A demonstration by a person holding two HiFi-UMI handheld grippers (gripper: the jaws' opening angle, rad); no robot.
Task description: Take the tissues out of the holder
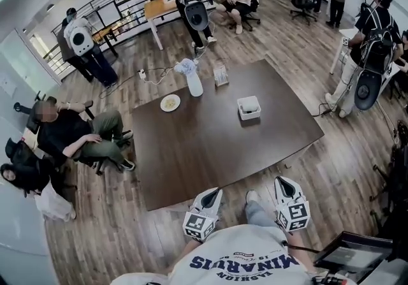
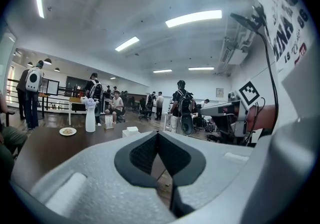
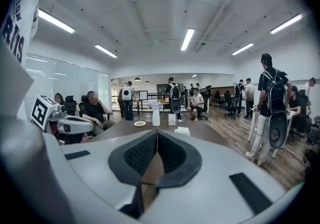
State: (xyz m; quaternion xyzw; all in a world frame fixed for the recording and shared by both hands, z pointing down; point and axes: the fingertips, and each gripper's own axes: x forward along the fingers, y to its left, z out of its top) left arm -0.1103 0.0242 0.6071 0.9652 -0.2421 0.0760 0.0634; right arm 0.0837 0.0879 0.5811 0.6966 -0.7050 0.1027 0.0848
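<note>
Well, the left tongs point(image 2: 157, 135) are shut, with the two dark pads pressed together at the tip and nothing between them. The right tongs point(image 3: 157, 133) are shut too, pad against pad, and they hold nothing. From the head view, both sit close to the person's body at the near edge of the table point(image 1: 191, 169), side by side with a small gap between them. Both point toward the far side. Each one has a cube with black and white squares on it.

The table is big, dark brown and mostly bare. The tissue box point(image 1: 242, 115) is white and square. It stands well away from both tongs, past the middle of the table and a bit to the right. The tissues point(image 1: 249, 106) sit inside it as a pale lump, and nothing touches them.

Farther off, near the far edge, stands a tall white bottle point(image 1: 194, 83). A little stand with a card point(image 1: 220, 75) is just to its right. A small plate point(image 1: 170, 103) with food lies to the left of the bottle, a little nearer.

Around the table is a wood floor point(image 1: 306, 169) — a person sits in a chair point(image 1: 83, 137) on the left, and more people stand at the far side and on the right.
</note>
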